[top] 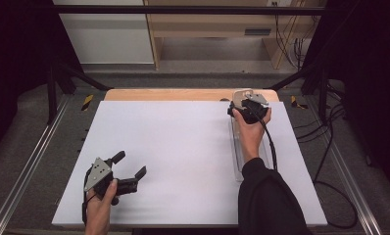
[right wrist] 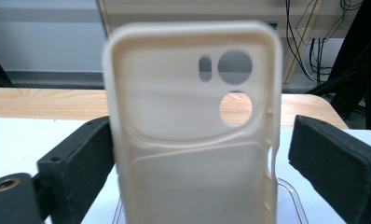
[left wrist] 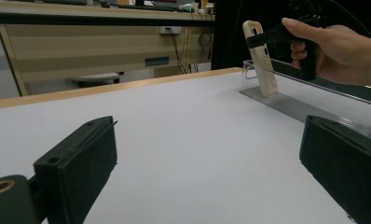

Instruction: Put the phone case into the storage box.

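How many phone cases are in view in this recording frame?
1. The cream phone case stands upright on the clear rack at the table's far right, between the right gripper jaws. More could be hidden behind the person's right hand.

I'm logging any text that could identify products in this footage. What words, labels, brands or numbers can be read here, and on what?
None can be read.
The cream phone case shows only camera cut-outs, no brand or print.
The clear stand under it is unmarked.
The small plate on the wooden furniture behind the table may carry a label, but it is too small and blurred to read.
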Available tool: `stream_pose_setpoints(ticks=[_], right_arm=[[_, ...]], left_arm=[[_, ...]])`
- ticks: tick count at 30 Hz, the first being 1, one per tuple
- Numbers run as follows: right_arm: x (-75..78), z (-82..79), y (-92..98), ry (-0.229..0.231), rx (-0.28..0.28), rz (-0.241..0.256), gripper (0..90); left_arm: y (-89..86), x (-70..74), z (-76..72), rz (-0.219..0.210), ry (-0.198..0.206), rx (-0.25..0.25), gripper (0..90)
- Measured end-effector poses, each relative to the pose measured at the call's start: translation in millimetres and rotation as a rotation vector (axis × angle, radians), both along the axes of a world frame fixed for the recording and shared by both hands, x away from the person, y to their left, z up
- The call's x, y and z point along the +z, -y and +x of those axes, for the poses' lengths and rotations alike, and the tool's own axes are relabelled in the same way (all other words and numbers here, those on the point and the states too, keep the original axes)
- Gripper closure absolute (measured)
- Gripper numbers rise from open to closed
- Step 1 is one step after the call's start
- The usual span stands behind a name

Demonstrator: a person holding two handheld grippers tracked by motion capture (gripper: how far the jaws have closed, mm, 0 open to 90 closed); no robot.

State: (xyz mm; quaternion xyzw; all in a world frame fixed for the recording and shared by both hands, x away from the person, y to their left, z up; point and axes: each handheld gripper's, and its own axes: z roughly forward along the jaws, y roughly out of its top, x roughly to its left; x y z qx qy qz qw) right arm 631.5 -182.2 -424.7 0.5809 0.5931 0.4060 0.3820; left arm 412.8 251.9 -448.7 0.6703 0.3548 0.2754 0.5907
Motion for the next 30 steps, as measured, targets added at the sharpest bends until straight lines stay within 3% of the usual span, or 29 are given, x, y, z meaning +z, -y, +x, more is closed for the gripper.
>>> stream_pose_setpoints(ticks=[23,30], right_arm=[[4.2,-3.6,1.2,0.011,0.017,-0.052,4.0],[7.7,-5.1,5.4,0.012,0.008,-0.041,4.0]], left_arm=[[0.4,0.0,0.1,0.000,-0.004,-0.001,3.6],[-2.0,0.5,0.2,-0.009,-0.004,0.009,3.6]])
